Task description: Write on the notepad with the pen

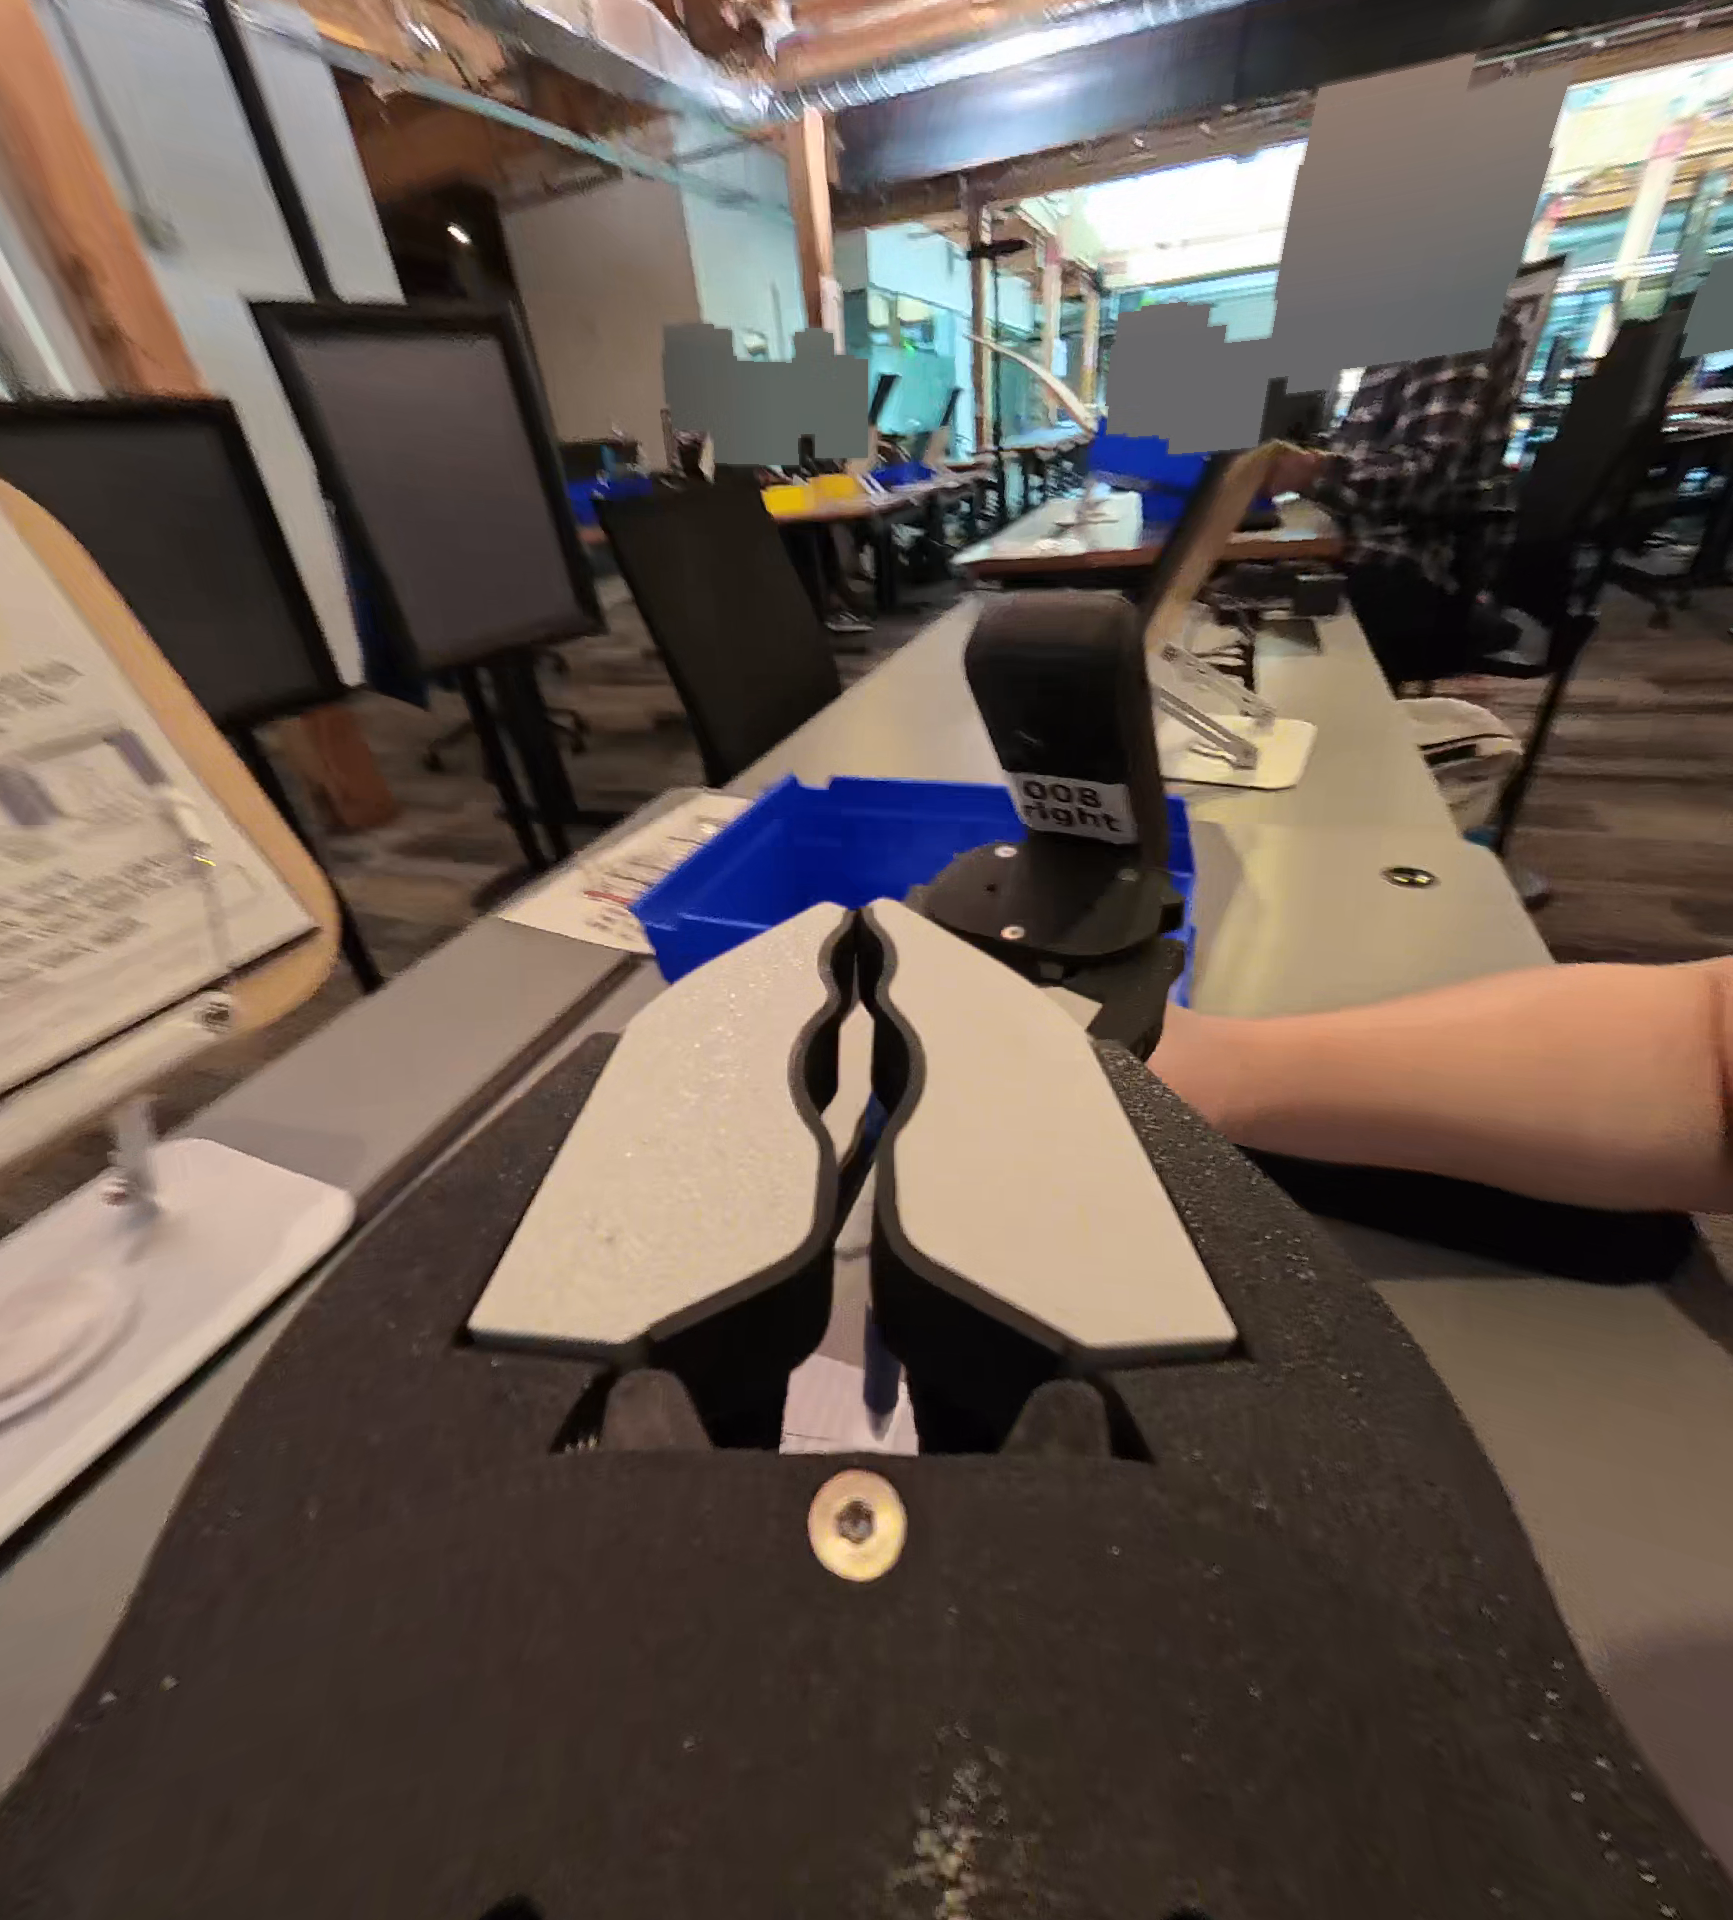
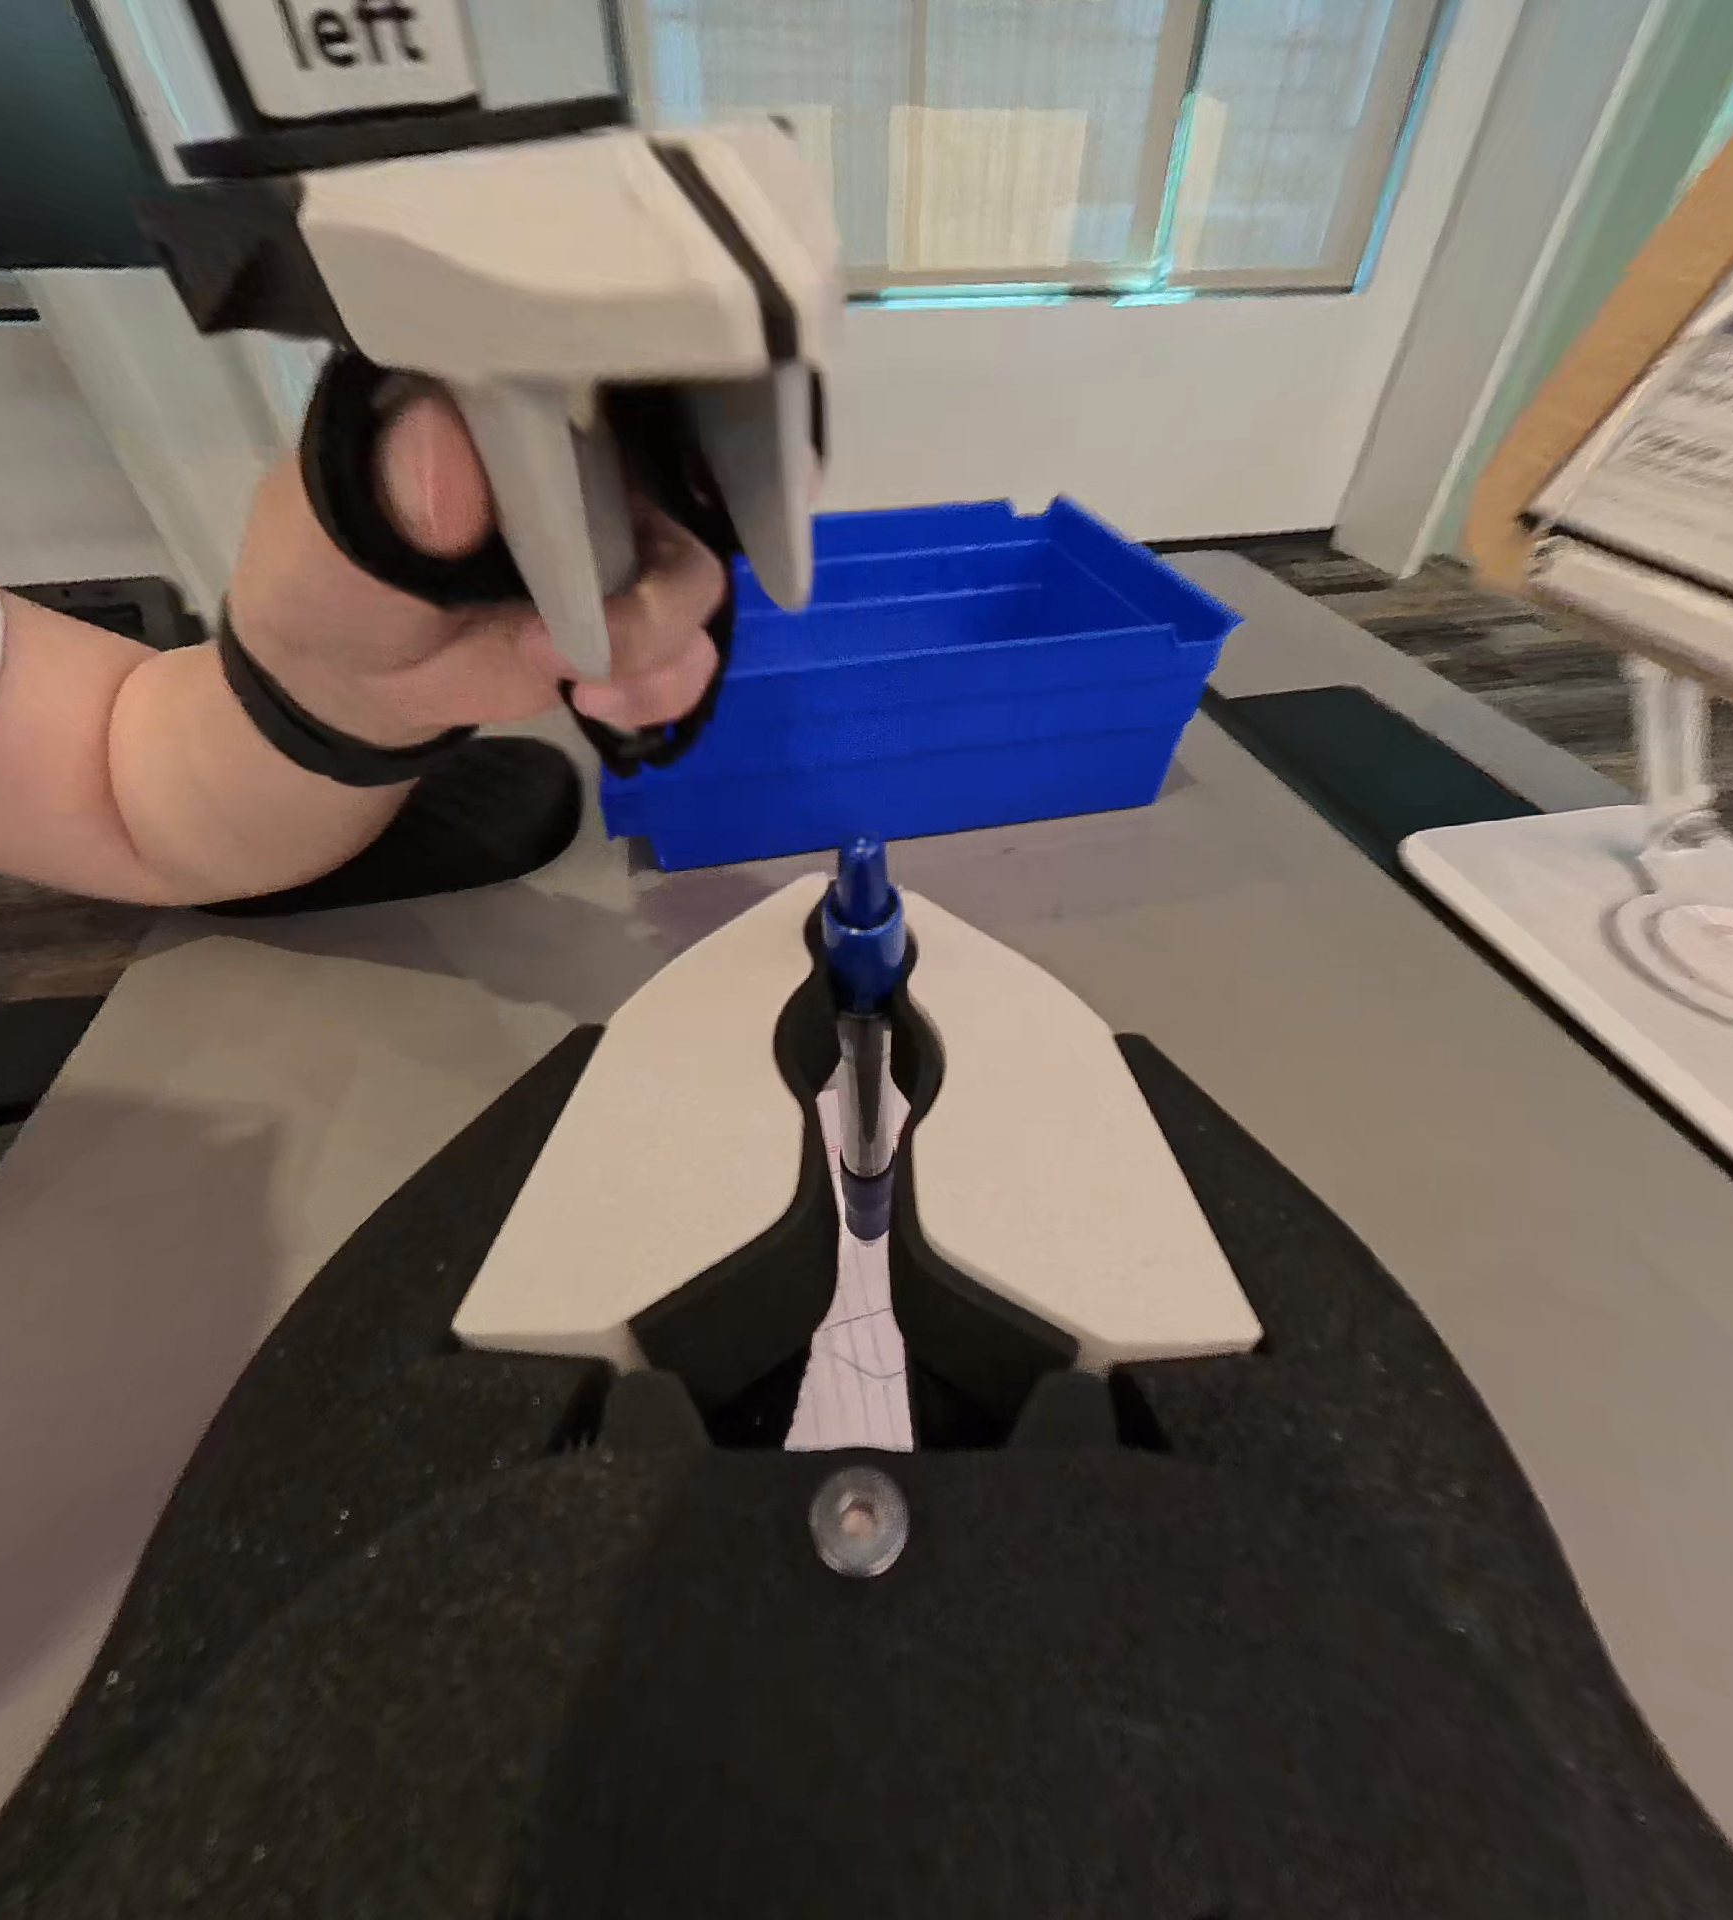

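Observation:
My right gripper [image 2: 860, 914] is shut on a pen [image 2: 862, 1060] with a clear barrel and blue ends. The pen lies along the gap between the fingers, its lower end over the lined notepad [image 2: 857, 1382]. Only a sliver of the notepad shows, with some ink marks on it. My left gripper [image 1: 859, 925] is shut, fingertips touching, and hangs above and beyond the right one [image 2: 687, 631]. A strip of white paper [image 1: 831, 1408] and a blue piece [image 1: 880, 1371] show through its gap. The right gripper's black body [image 1: 1049, 894] sits just past its tips.
An empty blue bin [image 2: 945, 665] stands on the grey table [image 2: 1257, 1039] just beyond the pen, also in the left wrist view [image 1: 800, 862]. A board on a white stand [image 2: 1620, 935] is at the right. A person's forearm [image 1: 1464, 1081] reaches in. A printed sheet [image 1: 633, 873] lies by the bin.

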Tool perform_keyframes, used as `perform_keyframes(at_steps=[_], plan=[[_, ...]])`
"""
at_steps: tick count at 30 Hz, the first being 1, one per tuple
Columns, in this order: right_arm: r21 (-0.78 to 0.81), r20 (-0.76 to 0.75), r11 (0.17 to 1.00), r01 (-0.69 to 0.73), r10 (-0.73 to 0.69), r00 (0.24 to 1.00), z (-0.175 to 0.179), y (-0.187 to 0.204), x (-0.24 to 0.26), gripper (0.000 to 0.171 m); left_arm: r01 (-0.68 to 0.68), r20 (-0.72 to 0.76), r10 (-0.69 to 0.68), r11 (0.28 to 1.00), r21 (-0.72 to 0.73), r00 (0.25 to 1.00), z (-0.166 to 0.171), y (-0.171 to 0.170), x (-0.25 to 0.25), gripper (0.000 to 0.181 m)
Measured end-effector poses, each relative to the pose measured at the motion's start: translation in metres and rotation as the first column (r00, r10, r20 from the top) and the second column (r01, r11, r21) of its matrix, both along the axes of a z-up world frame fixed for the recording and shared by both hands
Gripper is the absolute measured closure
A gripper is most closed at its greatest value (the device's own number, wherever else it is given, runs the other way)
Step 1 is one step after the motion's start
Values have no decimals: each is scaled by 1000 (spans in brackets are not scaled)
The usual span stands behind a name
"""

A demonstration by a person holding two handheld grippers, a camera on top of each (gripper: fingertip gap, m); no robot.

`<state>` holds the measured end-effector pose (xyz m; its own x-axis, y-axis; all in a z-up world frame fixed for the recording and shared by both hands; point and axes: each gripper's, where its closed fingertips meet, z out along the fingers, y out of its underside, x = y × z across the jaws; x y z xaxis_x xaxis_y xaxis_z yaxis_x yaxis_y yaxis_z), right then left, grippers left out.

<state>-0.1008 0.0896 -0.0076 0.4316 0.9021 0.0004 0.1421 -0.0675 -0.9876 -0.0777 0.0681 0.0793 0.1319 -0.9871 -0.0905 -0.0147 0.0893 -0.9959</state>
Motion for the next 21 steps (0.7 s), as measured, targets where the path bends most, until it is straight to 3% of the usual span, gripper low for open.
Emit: perform_keyframes(at_steps=[3, 6, 10, 14, 17, 21], plan=[[50, -122, 996, 73, -67, 990, 22, 7, 16, 167, -65, 16, 64, 997, 37, 998, 18, 6, -15, 181], [52, -319, 998, 34, -16, 947, 40, 2, 11, 167, -107, 46, 106, 994, 33, 993, 31, 13, -27, 181], [47, -241, 998, 42, -30, 970, 18, 13, -4, 167, -128, 51, 127, 992, 13, 991, 34, 18, -32, 181], [113, -201, 992, 64, -41, 979, 31, 9, -1, 167, -119, 37, 119, 993, 10, 992, 32, 18, -32, 181], [99, -94, 993, 67, -58, 994, 18, 11, 0, 167, -122, 28, 122, 992, 16, 992, 31, 18, -32, 181], [87, -111, 995, 52, -42, 993, 19, 9, -2, 167, -119, 13, 119, 993, 5, 993, 26, 20, -30, 181]])
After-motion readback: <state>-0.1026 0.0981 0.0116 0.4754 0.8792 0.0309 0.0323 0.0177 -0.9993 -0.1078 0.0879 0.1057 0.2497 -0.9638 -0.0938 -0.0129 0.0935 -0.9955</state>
